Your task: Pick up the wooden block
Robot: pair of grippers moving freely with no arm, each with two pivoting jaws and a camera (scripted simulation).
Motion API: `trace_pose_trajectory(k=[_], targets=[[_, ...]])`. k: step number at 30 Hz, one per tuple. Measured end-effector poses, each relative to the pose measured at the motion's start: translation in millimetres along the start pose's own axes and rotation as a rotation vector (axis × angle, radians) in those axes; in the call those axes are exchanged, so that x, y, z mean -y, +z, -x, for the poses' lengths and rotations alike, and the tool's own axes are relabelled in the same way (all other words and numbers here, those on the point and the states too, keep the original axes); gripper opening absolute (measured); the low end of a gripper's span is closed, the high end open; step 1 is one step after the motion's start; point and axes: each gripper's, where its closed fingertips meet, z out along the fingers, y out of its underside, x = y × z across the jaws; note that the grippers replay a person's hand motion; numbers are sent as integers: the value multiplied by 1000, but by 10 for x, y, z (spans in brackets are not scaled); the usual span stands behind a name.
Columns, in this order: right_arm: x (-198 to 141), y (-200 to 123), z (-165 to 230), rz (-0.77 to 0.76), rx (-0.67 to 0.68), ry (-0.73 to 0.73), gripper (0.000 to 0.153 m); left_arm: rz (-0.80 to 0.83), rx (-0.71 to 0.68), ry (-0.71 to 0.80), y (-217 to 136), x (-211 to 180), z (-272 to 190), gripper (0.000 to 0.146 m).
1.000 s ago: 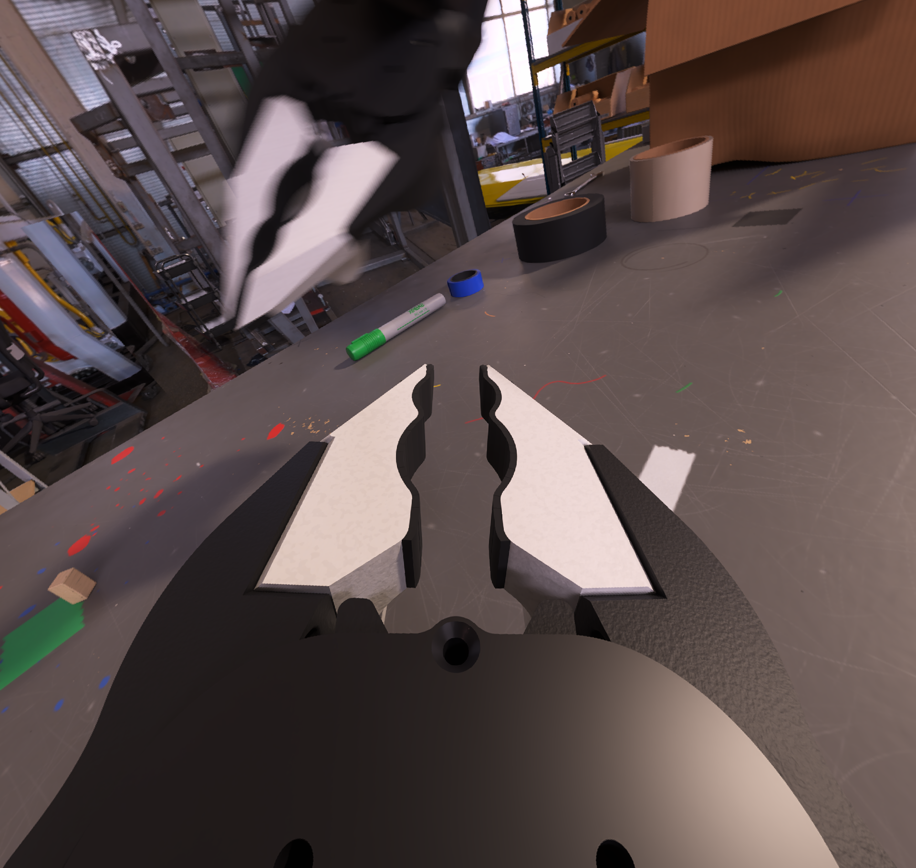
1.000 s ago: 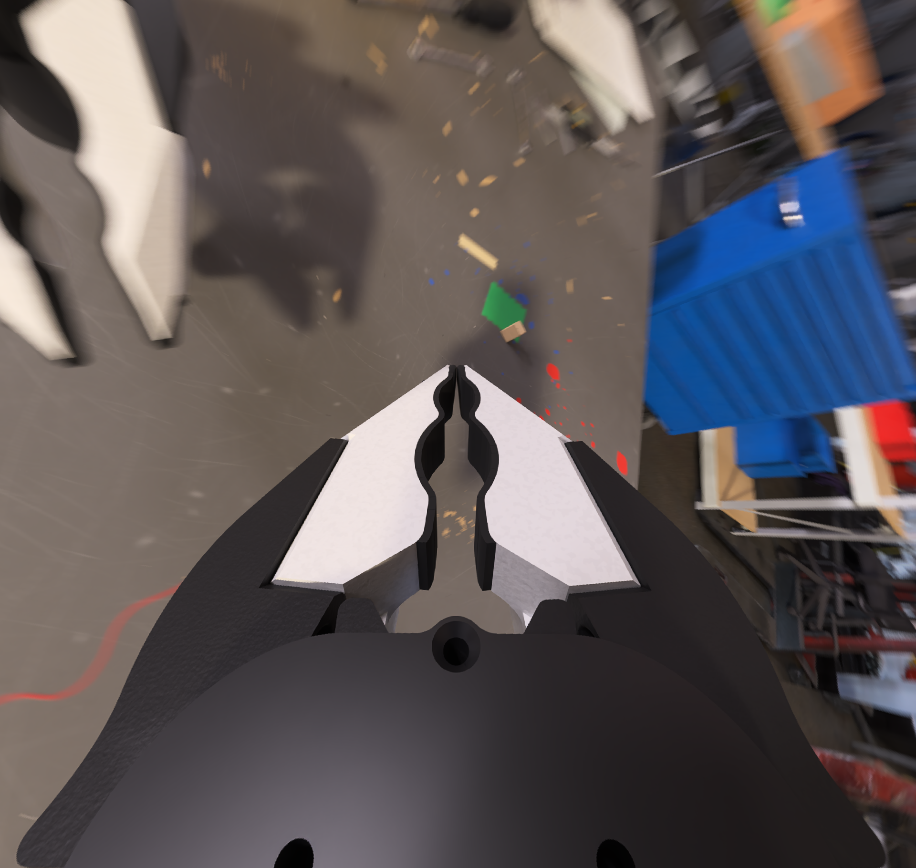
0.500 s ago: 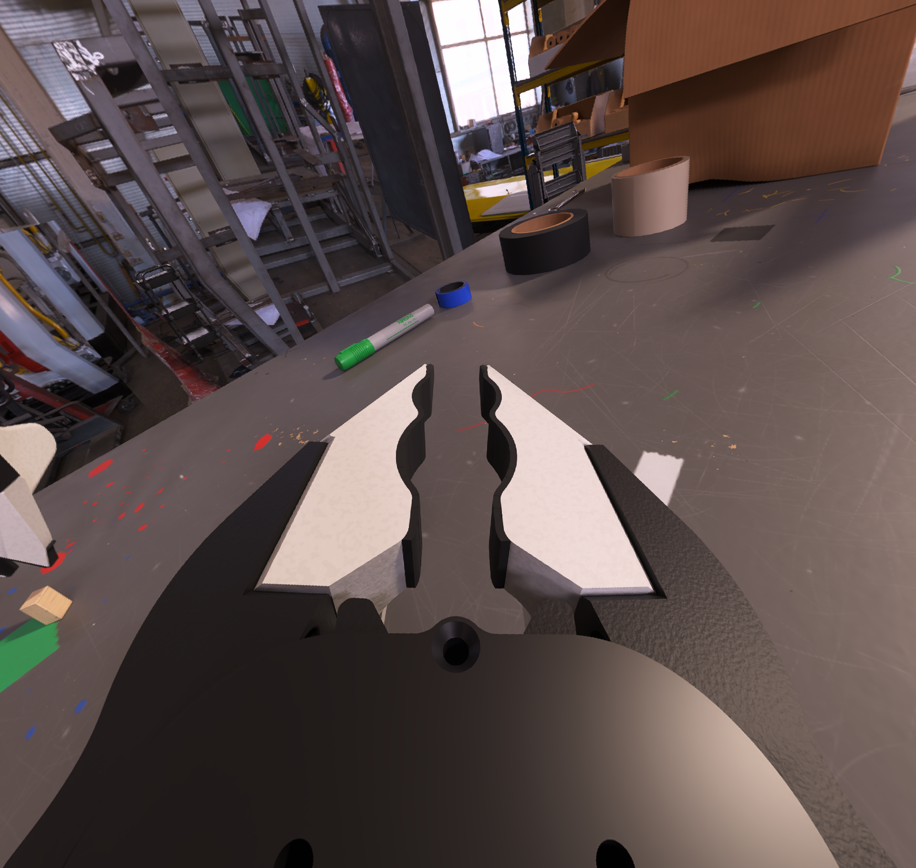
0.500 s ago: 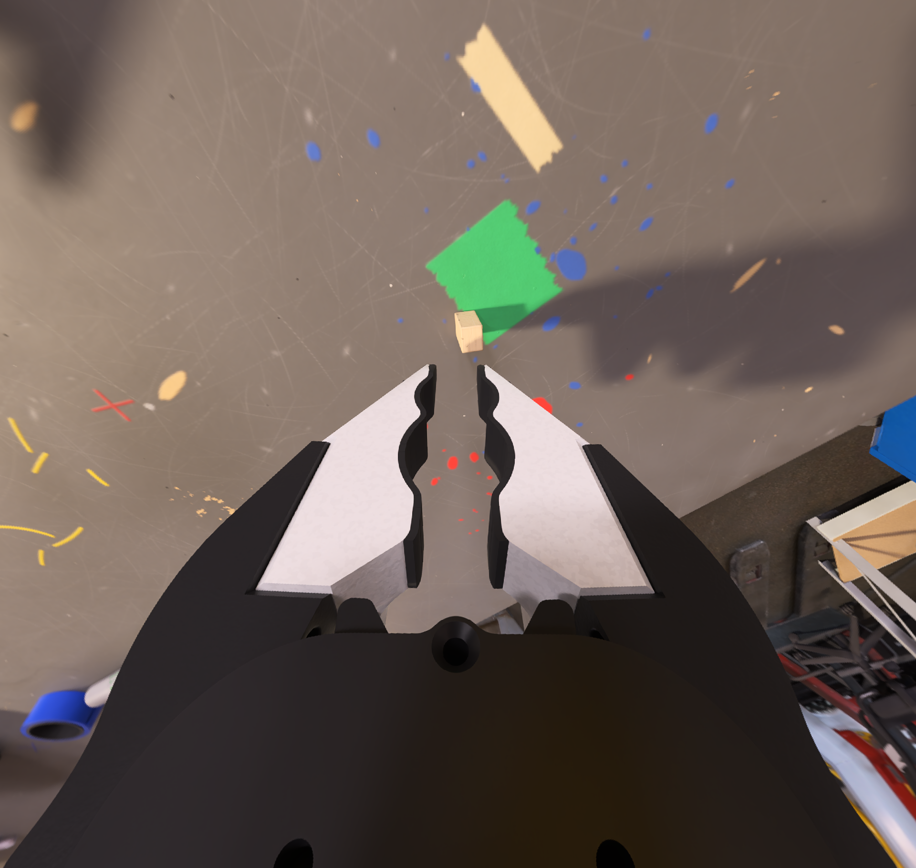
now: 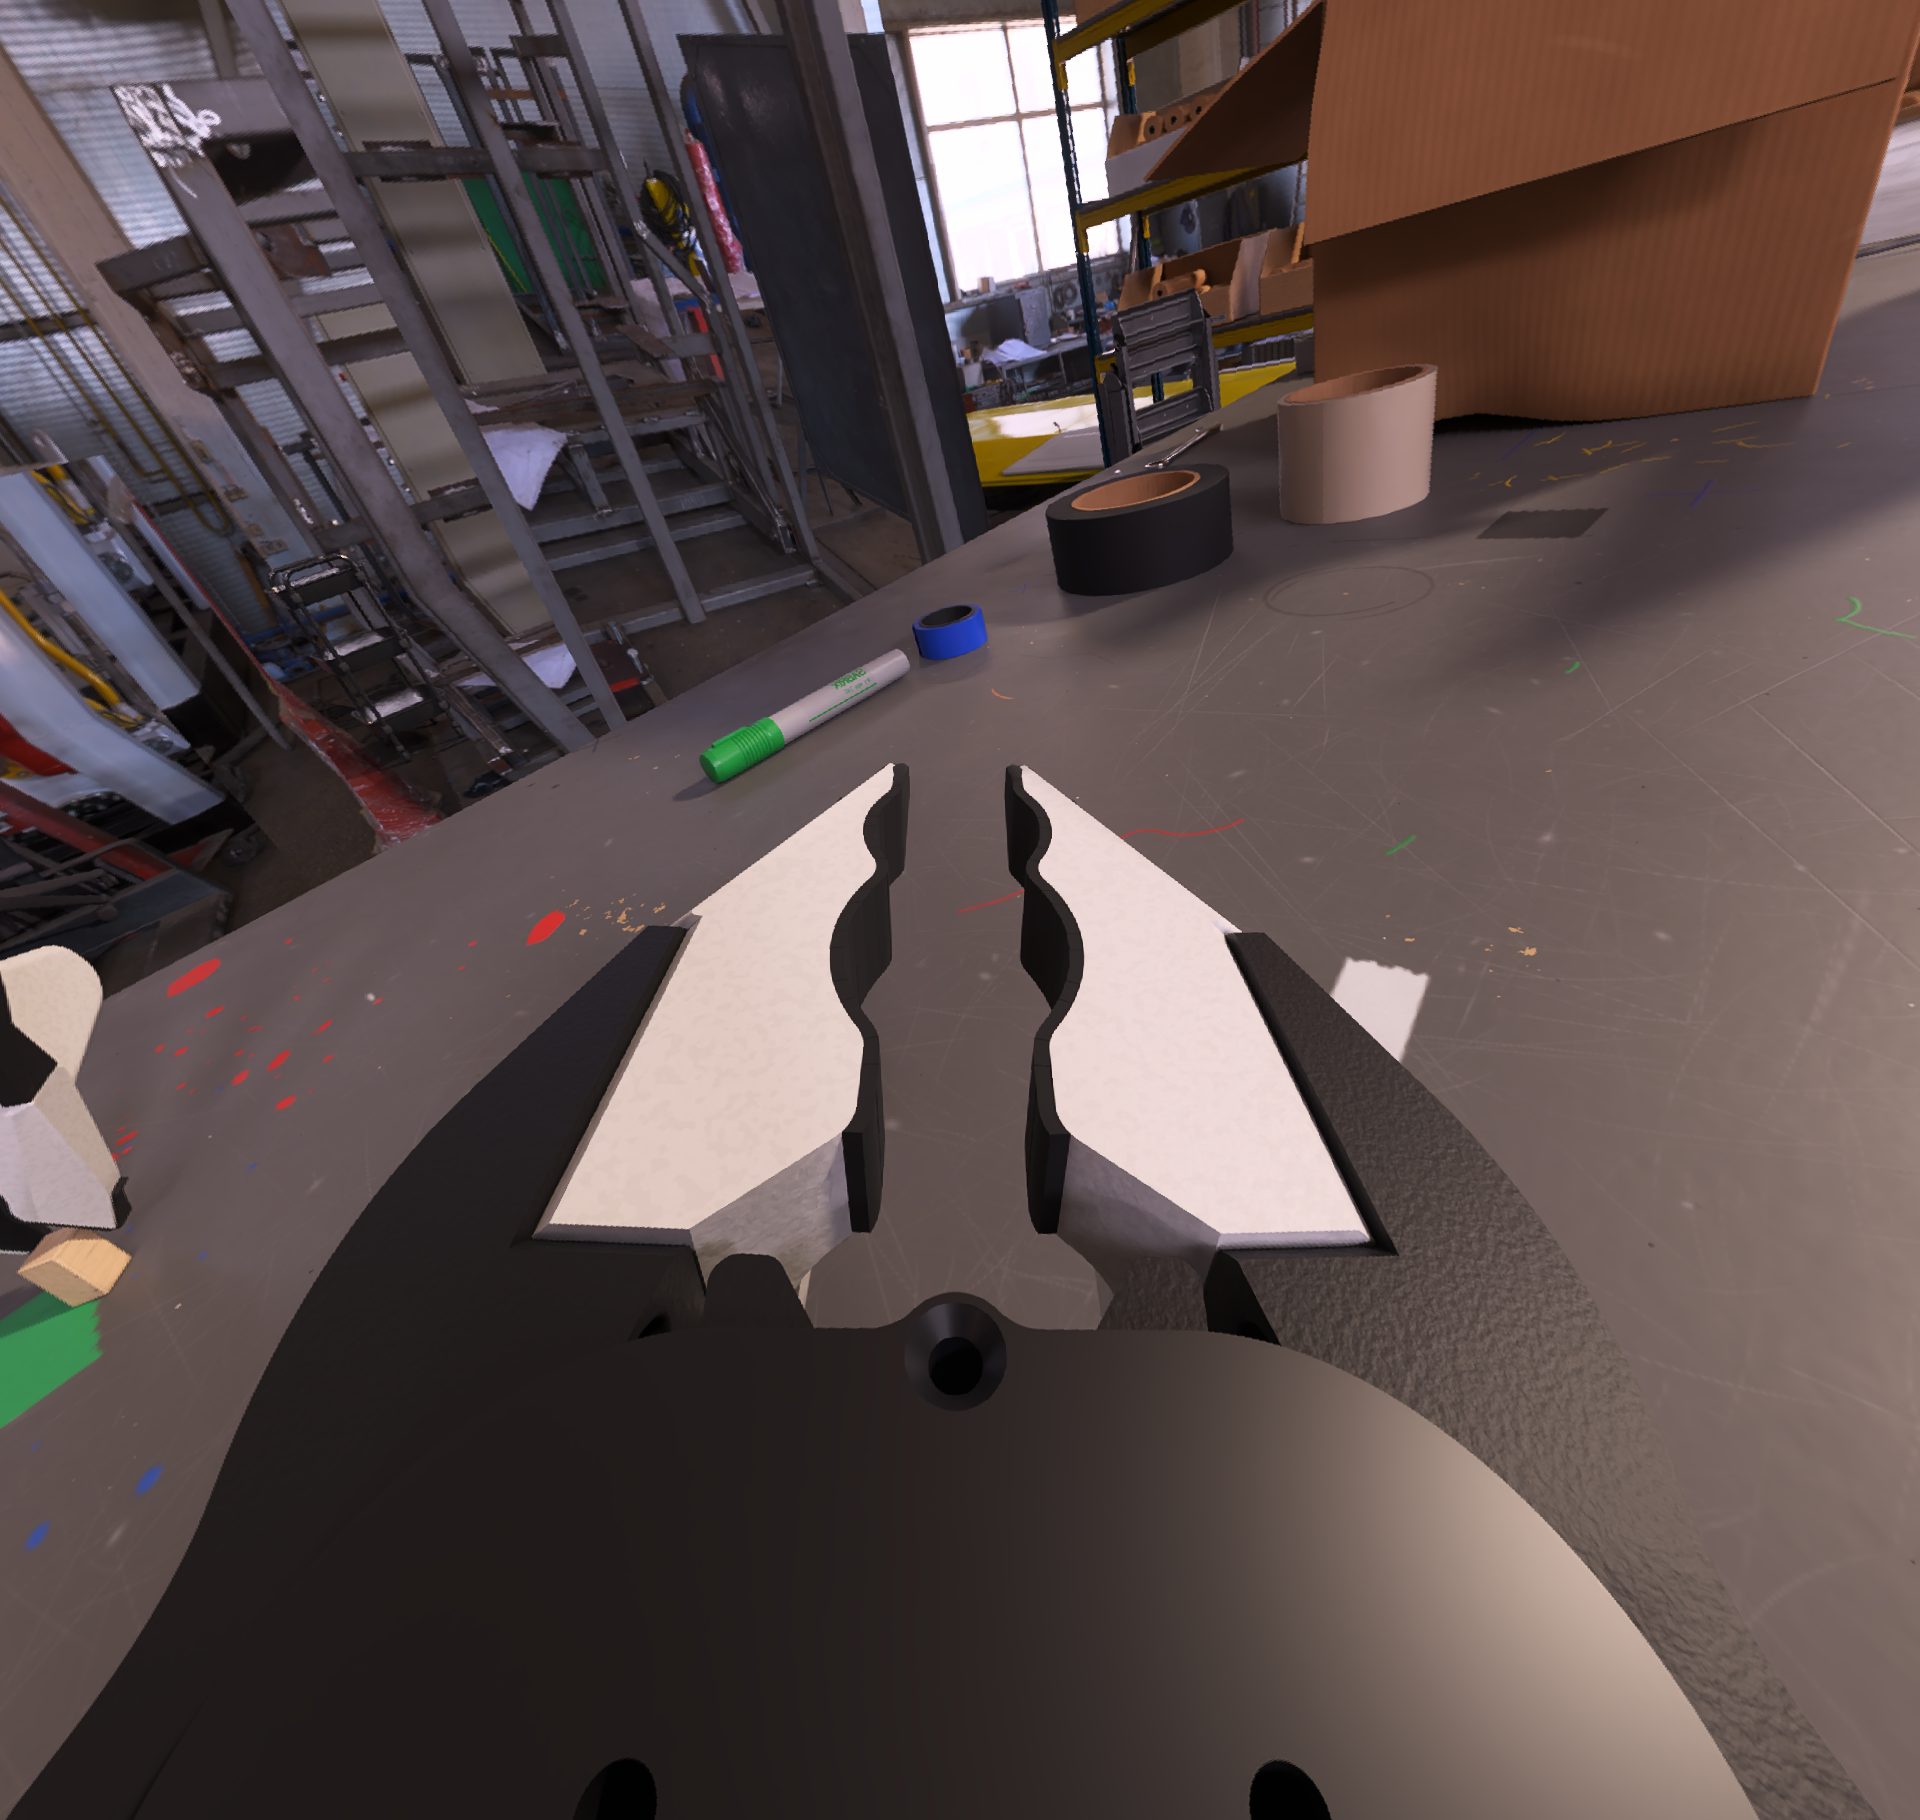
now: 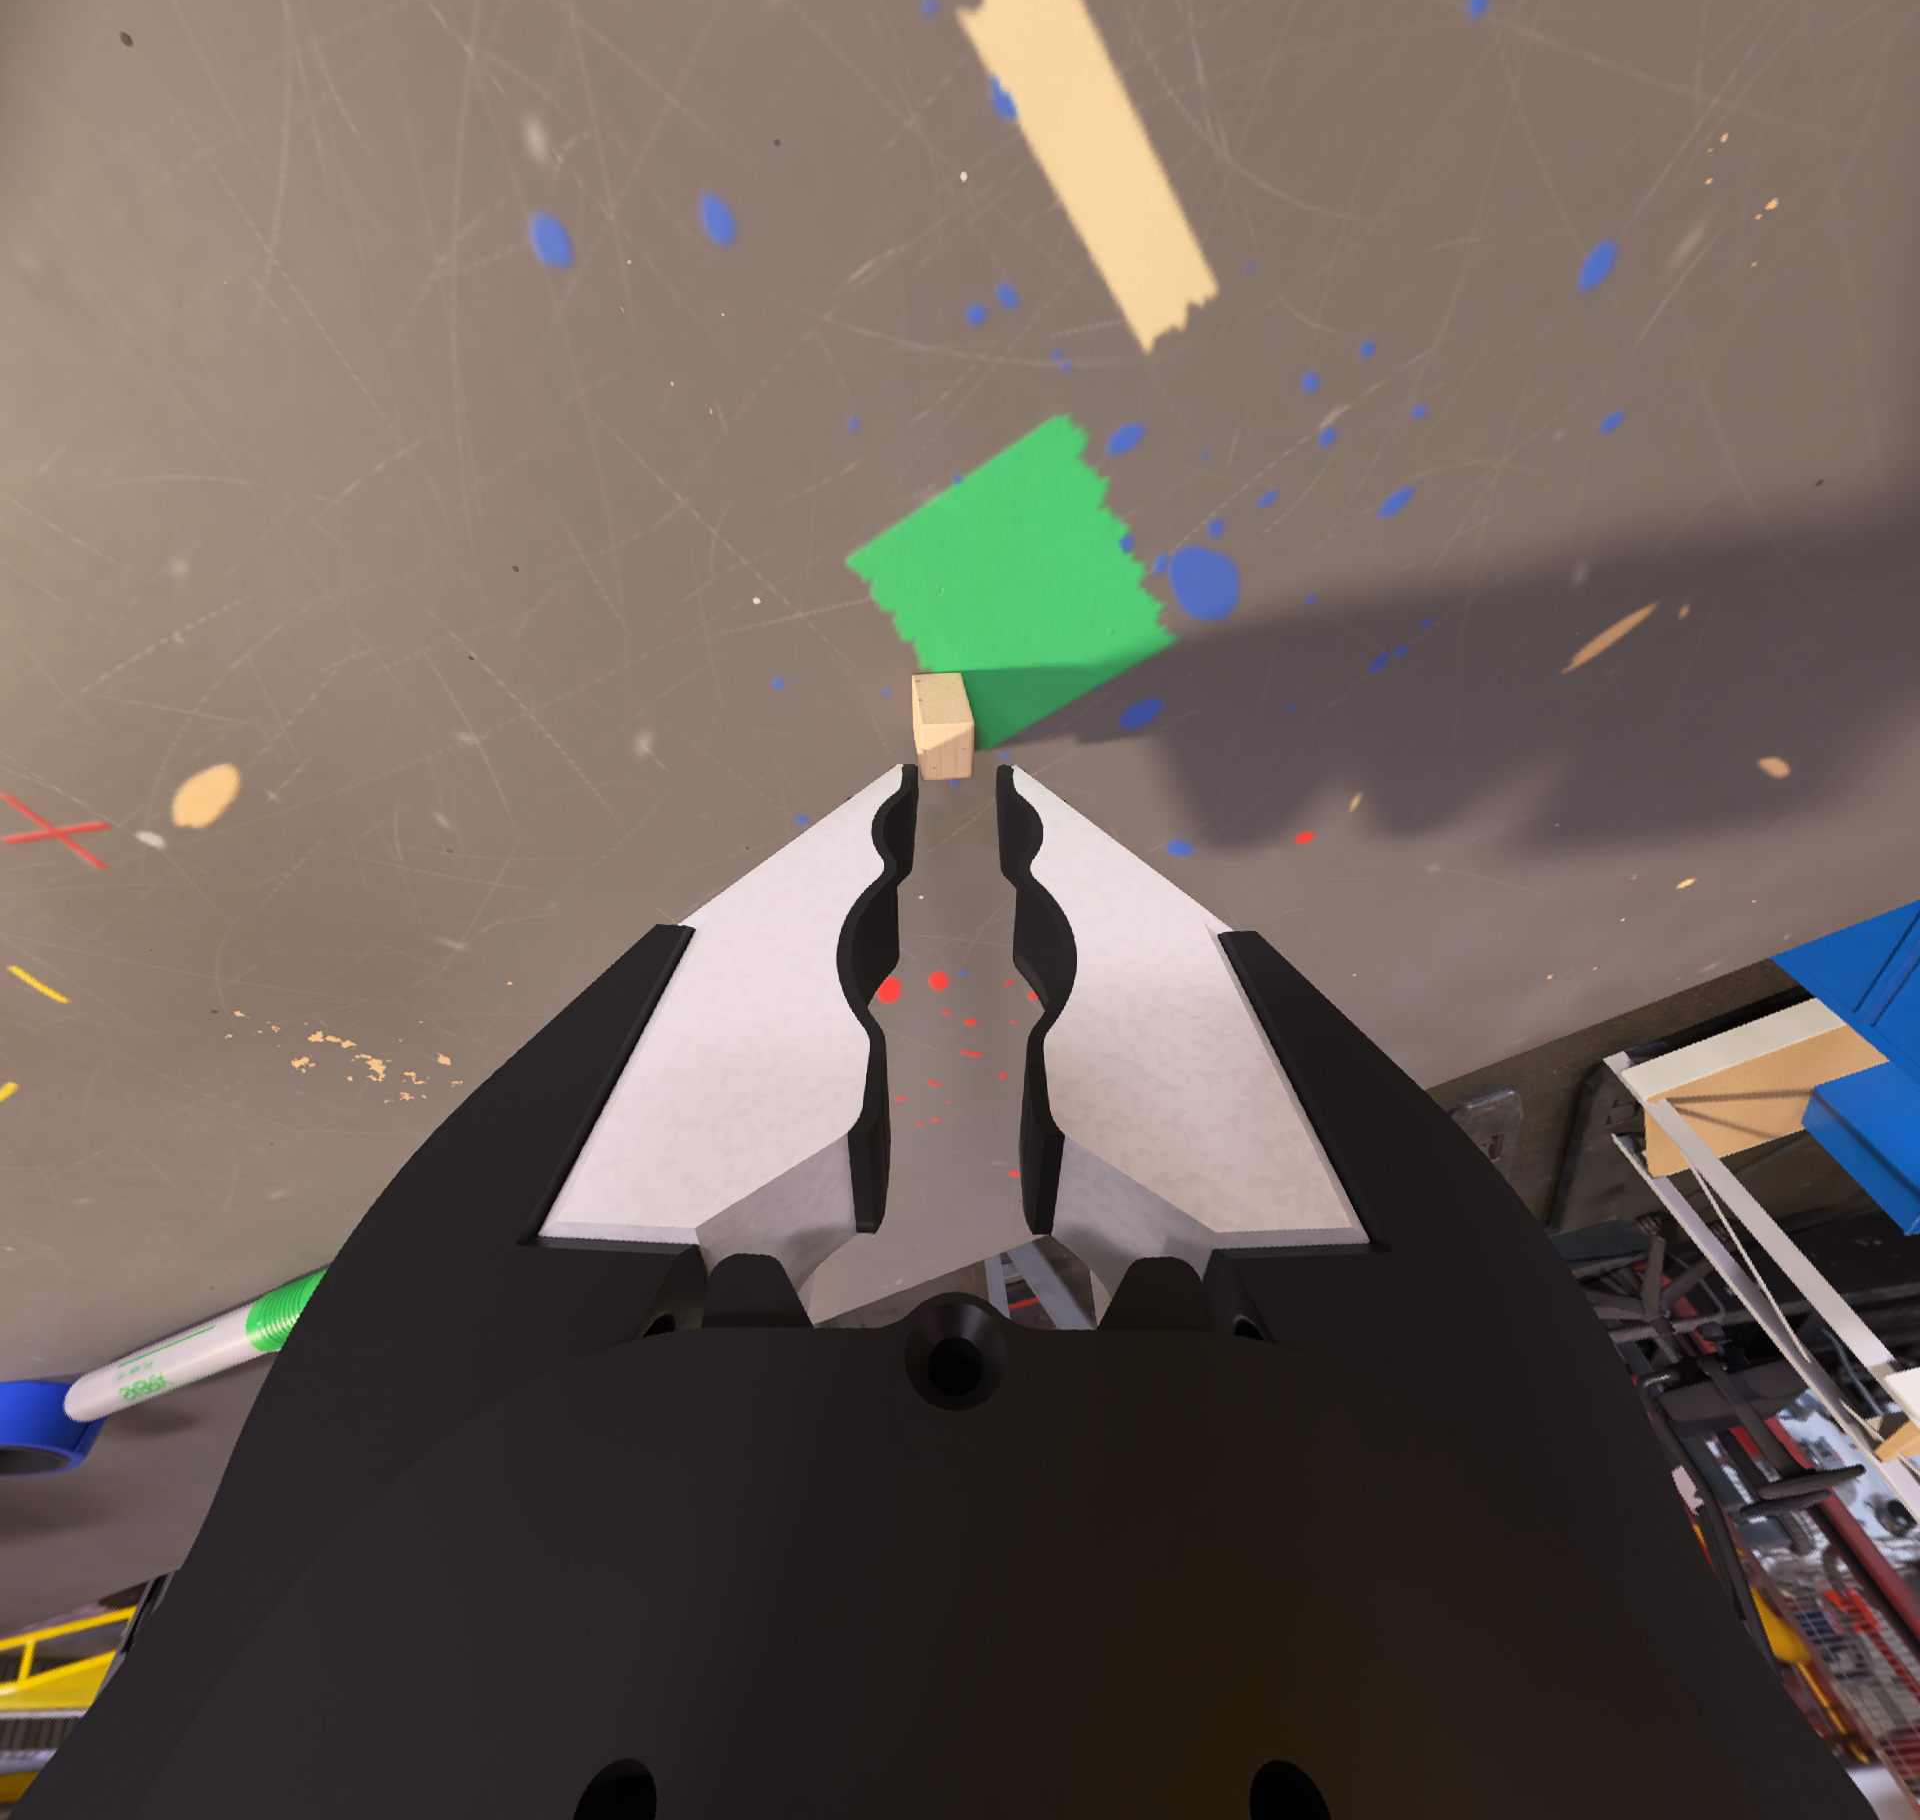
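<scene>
The wooden block (image 6: 942, 728) is a small pale cube on the grey table, at the corner of a green tape patch (image 6: 1013, 565). My right gripper (image 6: 956, 771) is open and empty, pointing down at the table, with the block just beyond its fingertips and in line with the gap. In the left wrist view the block (image 5: 75, 1264) lies at the far left, with the right gripper's fingers (image 5: 52, 1116) just above it. My left gripper (image 5: 956, 771) is open and empty, low over the table, well to the right of the block.
A green-capped marker (image 5: 805, 716), a small blue tape roll (image 5: 949, 630), a black tape roll (image 5: 1140, 527), a beige cardboard tube (image 5: 1356, 442) and a big cardboard box (image 5: 1600, 212) stand at the far side. The table edge (image 6: 1558, 1043) runs close to the block.
My right gripper has opened from nearly shut, swung over and dropped closer to the block, which now sits just past its fingertips. My left gripper has barely moved.
</scene>
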Motion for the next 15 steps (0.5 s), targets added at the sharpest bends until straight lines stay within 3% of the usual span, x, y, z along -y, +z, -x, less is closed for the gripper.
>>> trace_pose_trajectory(k=[5,8,11,15], targets=[[14,8,1,28,22,9,10,-1,-1,5,-4,2,-7,18],[104,-141,-42,-65,-53,46,10,-6,5,6,-17,7,0,18],[241,-524,11,-274,-197,112,10,-6,30,6,-35,7,36,18],[236,-1237,370,-525,-485,272,10,-14,83,5,-72,21,118,18]])
